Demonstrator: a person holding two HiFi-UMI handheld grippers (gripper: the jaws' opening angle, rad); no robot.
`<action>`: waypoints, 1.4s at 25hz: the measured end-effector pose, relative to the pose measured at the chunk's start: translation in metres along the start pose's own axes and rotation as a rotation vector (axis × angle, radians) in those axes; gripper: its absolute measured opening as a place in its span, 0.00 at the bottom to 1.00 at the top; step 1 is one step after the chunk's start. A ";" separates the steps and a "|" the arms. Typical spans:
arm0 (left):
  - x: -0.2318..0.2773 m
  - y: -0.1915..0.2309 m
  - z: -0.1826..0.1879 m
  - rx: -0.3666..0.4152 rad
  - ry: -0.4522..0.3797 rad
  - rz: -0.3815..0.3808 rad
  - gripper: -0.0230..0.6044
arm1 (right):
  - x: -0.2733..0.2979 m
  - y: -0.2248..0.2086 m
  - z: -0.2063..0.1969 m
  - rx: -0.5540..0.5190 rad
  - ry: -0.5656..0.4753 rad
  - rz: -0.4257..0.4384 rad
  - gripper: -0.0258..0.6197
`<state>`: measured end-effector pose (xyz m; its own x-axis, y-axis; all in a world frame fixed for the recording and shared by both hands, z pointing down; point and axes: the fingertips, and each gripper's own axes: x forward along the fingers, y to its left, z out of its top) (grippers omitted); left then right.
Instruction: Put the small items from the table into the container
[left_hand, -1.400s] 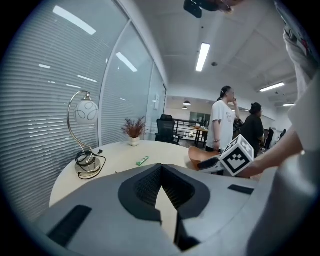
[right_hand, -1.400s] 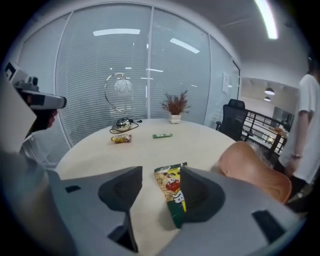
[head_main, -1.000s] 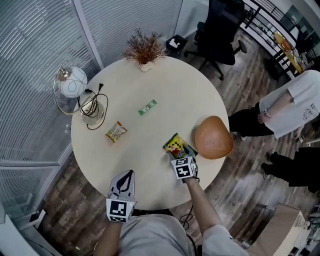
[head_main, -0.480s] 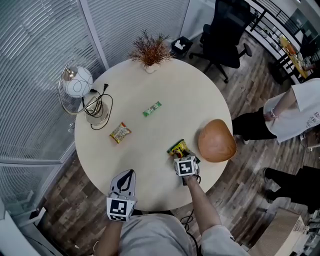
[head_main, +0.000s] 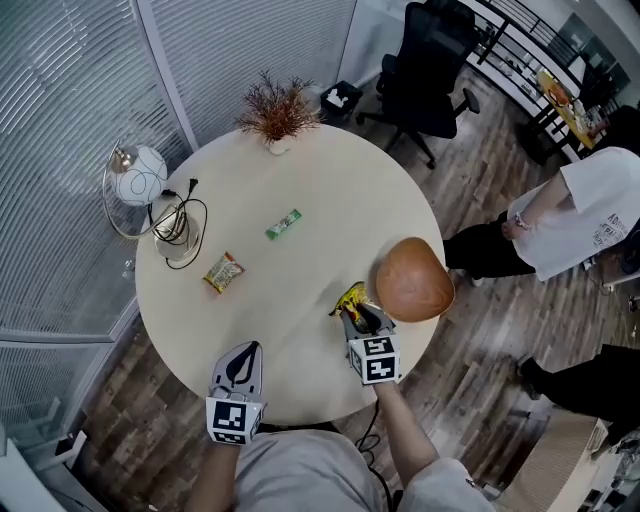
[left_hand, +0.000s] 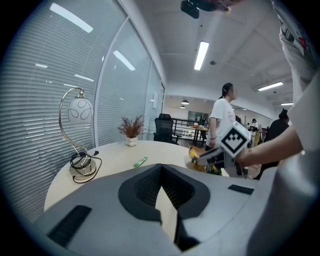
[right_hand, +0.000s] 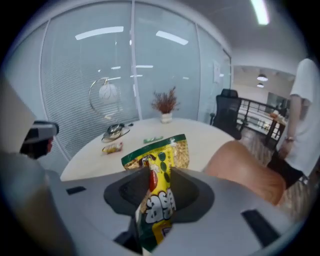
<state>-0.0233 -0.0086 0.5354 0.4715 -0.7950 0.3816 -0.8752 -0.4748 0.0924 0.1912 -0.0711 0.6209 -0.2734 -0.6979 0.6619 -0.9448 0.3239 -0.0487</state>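
The room is bright from long ceiling lights (left_hand: 201, 55). Both gripper views bend and darken at the edges.

Nothing can be read for certain. The yellow snack packet (right_hand: 159, 200) carries fat white bubble letters, but creases warp them past reading. At 3 o'clock in the head view, a person's white shirt (head_main: 590, 210) bears small dark print, too tiny to read.

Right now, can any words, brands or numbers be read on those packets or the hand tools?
Nothing is legible.
Yellow snack packet between the right gripper's closing jaws: big white lettering, too warped to read.
Green bar, orange packet: print too small.
White T-shirt: print too small.
Marker cube on each gripper: square pattern, no words.
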 end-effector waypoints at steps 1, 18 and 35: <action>0.001 -0.002 0.002 0.000 -0.004 -0.004 0.02 | -0.012 -0.022 0.018 0.016 -0.053 -0.050 0.25; -0.012 -0.005 0.001 0.026 0.004 0.004 0.02 | 0.003 -0.206 -0.012 0.241 -0.063 -0.431 0.28; -0.004 0.020 0.019 -0.011 -0.074 0.026 0.02 | -0.068 0.081 0.085 0.083 -0.450 0.040 0.07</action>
<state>-0.0411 -0.0222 0.5180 0.4551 -0.8328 0.3153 -0.8882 -0.4498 0.0940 0.1181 -0.0517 0.5085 -0.3441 -0.8998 0.2684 -0.9381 0.3172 -0.1393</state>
